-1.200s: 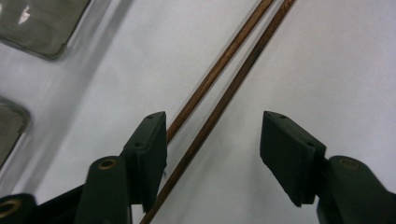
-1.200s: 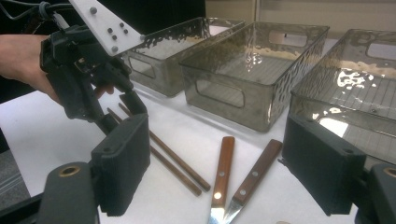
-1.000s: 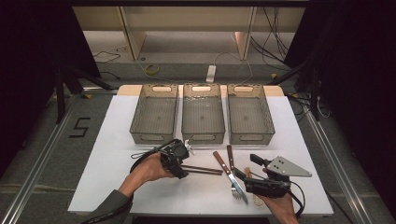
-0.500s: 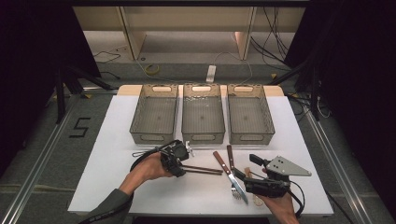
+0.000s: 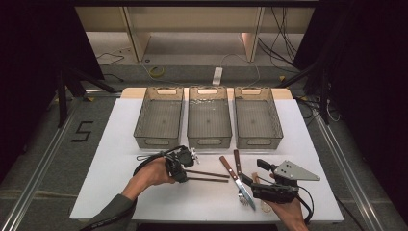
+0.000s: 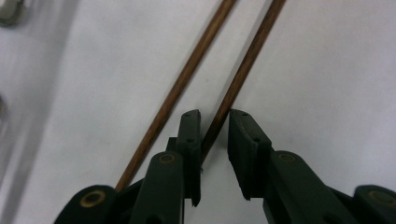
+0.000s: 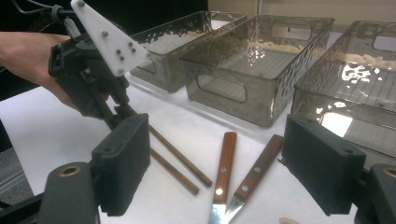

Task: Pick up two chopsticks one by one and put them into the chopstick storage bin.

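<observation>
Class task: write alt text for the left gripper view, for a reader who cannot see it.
Seen from just behind, the left tool has its two black jaws either side of the near end of one brown chopstick lying on a white table; the jaws have just been closing and a gap remains on one side. A second chopstick lies beside it, outside the jaws.

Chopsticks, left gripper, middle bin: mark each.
Chopsticks point(image 5: 211, 176): high view, mid-shaft of the pair.
Left gripper point(image 6: 215, 135): left gripper view, gap between the jaws, one chopstick there.
Middle bin point(image 5: 209, 141): high view, near wall.
</observation>
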Demonstrator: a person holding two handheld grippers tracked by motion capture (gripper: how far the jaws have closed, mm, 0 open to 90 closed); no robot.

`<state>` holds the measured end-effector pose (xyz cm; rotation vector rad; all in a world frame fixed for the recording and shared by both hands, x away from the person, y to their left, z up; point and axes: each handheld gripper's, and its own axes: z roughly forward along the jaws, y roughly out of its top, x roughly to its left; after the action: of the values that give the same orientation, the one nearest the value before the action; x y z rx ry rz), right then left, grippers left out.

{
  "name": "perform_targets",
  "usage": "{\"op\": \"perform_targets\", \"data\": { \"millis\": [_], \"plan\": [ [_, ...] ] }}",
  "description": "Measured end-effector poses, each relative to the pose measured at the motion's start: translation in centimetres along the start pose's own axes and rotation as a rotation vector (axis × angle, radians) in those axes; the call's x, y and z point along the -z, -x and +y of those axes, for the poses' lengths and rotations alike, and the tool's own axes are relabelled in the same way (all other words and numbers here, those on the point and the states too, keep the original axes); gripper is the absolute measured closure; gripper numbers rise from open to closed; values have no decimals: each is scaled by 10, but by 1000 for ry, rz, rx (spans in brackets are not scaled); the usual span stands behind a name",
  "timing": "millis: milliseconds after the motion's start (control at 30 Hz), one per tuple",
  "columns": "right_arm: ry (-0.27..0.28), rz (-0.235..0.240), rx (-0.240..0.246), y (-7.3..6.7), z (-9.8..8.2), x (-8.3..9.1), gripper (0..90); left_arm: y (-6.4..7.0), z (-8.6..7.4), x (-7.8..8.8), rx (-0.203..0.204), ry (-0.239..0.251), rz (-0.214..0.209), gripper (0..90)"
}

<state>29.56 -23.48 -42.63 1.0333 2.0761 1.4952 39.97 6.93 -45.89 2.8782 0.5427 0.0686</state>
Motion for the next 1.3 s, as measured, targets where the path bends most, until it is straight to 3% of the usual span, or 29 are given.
{"op": "perform_targets", "data": {
  "millis": [67, 367, 667, 1100, 1167, 1300],
  "plan": [
    [-3, -5, 0, 0, 0, 0, 245, 1, 0, 0, -3, -1, 2, 757],
    [-11, -15, -2, 2, 0, 0, 247, 4, -1, 0, -83, 2, -3, 801],
    [-22, -17, 9, 0, 0, -1, 247, 4, -3, 0, -114, 8, -15, 838],
    [-29, -11, 10, 0, 0, -2, 247, 4, -4, 1, -109, 7, -32, 853],
    [-31, -11, 13, -1, 0, -2, 247, 3, -4, 3, -79, 3, -30, 854],
    [-32, -9, 15, -1, 0, -2, 247, 3, -4, 9, -74, 8, -34, 855]
  ]
}}
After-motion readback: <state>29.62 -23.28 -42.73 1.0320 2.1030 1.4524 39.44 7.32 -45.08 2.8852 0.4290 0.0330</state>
